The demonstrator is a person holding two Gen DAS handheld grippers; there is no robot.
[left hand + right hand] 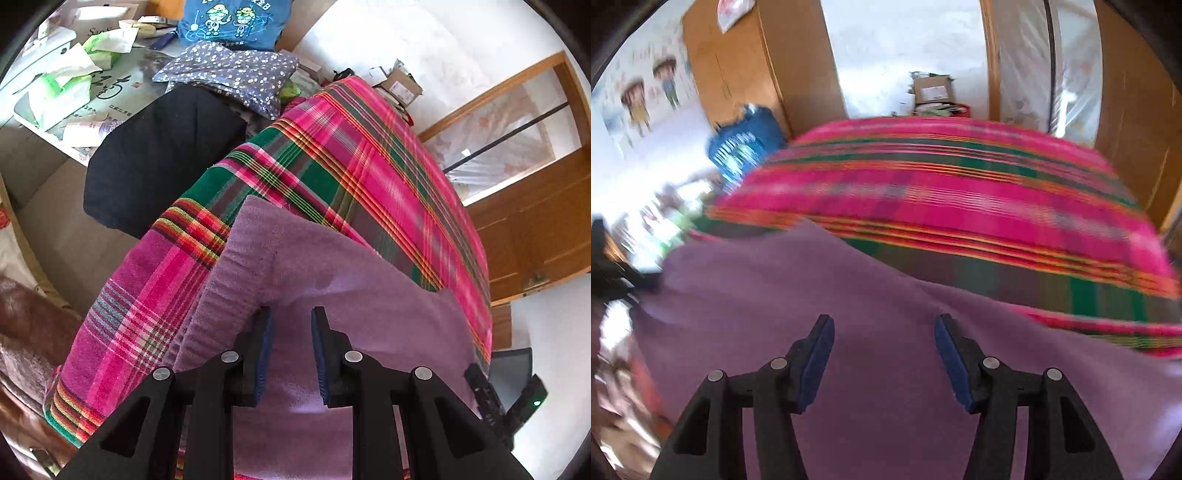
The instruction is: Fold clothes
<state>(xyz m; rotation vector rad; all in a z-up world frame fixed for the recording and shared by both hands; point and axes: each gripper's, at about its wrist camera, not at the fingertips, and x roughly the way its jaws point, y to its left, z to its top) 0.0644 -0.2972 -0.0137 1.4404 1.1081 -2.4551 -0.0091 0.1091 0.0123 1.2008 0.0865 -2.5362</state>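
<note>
Both grippers, left gripper (291, 325) and right gripper (882, 328), hover unclenched and empty over a purple garment (314, 266) spread on a plaid blanket (369, 155), apparently for folding.

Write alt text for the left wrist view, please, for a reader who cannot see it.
The left claw, jaws slightly apart, points down at a soft purple fleece garment lying on a pink, green and orange plaid blanket. Behind it lie a folded black cloth, a blue floral fabric and a wooden door.
</note>
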